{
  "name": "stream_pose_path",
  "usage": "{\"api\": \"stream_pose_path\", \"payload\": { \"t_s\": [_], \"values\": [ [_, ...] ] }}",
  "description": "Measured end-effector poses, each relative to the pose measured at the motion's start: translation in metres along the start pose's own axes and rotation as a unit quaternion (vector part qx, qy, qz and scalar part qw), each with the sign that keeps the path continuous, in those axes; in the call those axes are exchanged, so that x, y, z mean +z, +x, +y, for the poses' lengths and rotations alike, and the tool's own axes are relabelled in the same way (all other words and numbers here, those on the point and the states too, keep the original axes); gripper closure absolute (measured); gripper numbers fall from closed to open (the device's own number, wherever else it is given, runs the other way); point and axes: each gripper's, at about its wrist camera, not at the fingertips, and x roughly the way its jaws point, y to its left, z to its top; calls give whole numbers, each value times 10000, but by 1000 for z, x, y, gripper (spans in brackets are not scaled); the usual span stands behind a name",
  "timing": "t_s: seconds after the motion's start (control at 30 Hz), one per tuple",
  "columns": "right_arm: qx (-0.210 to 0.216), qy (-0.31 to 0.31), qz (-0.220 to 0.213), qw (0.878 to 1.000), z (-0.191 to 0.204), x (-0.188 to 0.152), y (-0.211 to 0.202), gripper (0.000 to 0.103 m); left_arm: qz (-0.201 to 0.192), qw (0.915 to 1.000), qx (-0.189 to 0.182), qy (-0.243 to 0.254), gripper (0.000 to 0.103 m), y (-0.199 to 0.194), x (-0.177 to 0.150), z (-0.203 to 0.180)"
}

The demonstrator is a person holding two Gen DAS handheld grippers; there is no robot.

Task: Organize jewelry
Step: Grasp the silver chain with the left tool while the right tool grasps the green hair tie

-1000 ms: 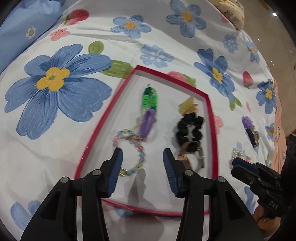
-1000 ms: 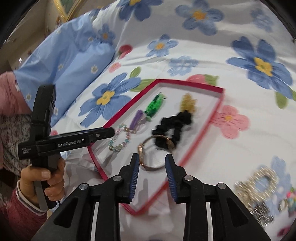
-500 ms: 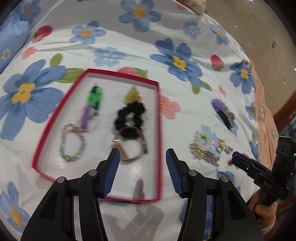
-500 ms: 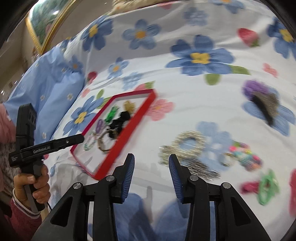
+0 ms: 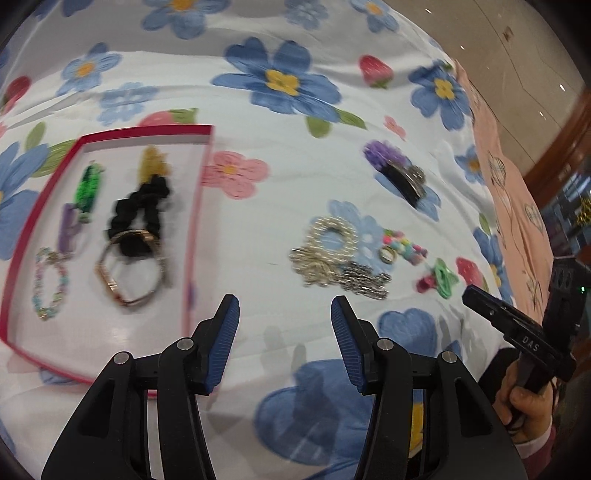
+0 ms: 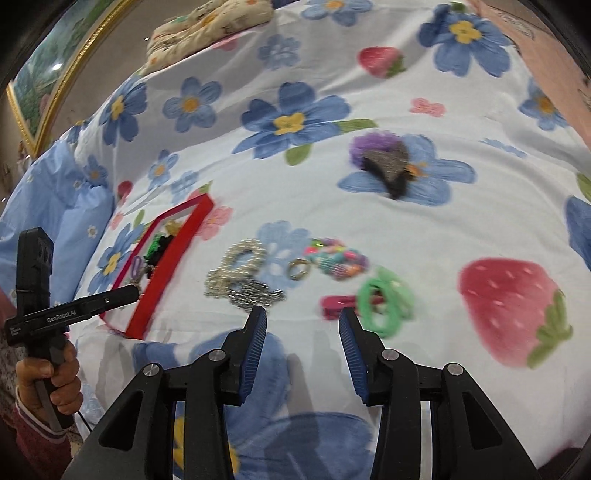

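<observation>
A red-rimmed tray (image 5: 199, 206) on the flowered bedspread holds a black scrunchie (image 5: 140, 206), a rose-gold watch (image 5: 110, 284), a bead bracelet (image 5: 48, 284) and small clips. To its right lie a pearl ring (image 5: 332, 236), a silver chain pile (image 5: 354, 282), colourful beads (image 5: 404, 247) and a green clip (image 5: 441, 282). My left gripper (image 5: 284, 306) hangs open and empty between the tray and the pile. My right gripper (image 6: 303, 317) is open and empty, just short of the silver chain (image 6: 251, 291) and a pink clip (image 6: 338, 304).
A purple and black hair clip (image 6: 384, 162) lies farther back on a blue flower. A light blue pillow (image 6: 55, 199) sits beyond the tray (image 6: 168, 266). A patterned cushion (image 6: 207, 22) rests at the far edge. A hand with a red sleeve (image 6: 48, 384) holds the left gripper.
Both grippers have swung right, away from the tray and toward the loose jewelry. The right gripper's jaws stand wider than a second ago, and the watch stays in the tray.
</observation>
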Motion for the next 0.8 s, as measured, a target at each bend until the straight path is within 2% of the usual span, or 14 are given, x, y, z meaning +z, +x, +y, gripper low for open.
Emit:
{"api": "stream_pose_path", "payload": {
  "t_s": [0.33,0.5,0.63,0.8],
  "values": [
    [-252,123,7,9996,-28,2,4,60,233,9967,-336,695,52,39,6,-60],
    [-311,176,50,9993,-40,7,9,60,388,9942,-362,933,52,63,12,-79],
    [-354,181,90,9992,-47,13,15,60,507,9923,-293,1090,52,83,14,-90],
    [-313,213,176,9991,-51,13,24,60,659,9895,-22,1287,52,104,9,-97]
  ]
}}
